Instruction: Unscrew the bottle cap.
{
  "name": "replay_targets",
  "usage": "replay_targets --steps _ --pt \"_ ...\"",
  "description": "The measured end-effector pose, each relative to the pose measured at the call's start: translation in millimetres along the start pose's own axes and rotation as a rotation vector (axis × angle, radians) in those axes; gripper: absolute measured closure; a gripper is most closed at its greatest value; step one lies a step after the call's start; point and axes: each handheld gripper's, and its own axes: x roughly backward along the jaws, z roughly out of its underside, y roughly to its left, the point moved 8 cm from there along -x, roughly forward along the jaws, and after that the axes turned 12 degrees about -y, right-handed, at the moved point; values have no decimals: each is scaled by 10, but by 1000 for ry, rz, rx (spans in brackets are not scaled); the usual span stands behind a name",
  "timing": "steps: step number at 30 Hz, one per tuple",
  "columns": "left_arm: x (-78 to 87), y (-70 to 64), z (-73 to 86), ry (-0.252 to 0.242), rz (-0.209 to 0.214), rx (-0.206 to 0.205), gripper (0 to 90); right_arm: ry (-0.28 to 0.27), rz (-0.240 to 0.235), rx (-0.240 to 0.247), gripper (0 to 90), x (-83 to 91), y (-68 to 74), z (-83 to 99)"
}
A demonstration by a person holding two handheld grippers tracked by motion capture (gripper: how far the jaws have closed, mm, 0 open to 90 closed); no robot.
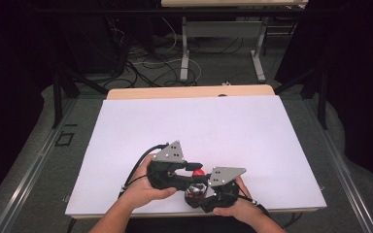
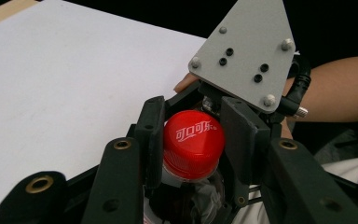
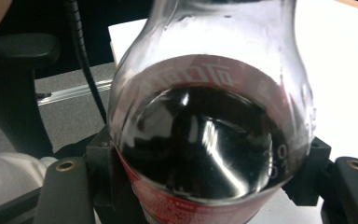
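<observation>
Cola bottle (image 3: pixel 205 140) clamped in right hand-held gripper (image 1: pixel 209 190); left hand-held gripper (image 2: pixel 193 144) pinches cap (image 2: pixel 193 142).

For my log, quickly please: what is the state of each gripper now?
Left gripper: closed on the red cap of the cola bottle.
Right gripper: closed on the cola bottle, around its body.

- I see my left gripper (image 1: pixel 193 168) at the red cap (image 1: pixel 199 172).
- My right gripper (image 1: pixel 201 191) grips the bottle (image 1: pixel 196 190) near the table (image 1: pixel 252 141) edge.
</observation>
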Motion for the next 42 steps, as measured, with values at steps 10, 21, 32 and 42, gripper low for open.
replay_targets --steps 10,21,32,42 --pt "-62 -16 -11 -45 -220 39 619 8 86 -23 293 -8 -70 -3" --pt "-112 -65 2 -85 -456 110 619 26 191 -32 293 -26 -105 4" --pt "-10 -33 -77 -83 -220 121 473 24 105 -40 291 -15 -42 -5" --pt "190 27 -72 -39 82 -36 477 -8 -9 -8 291 10 71 -60"
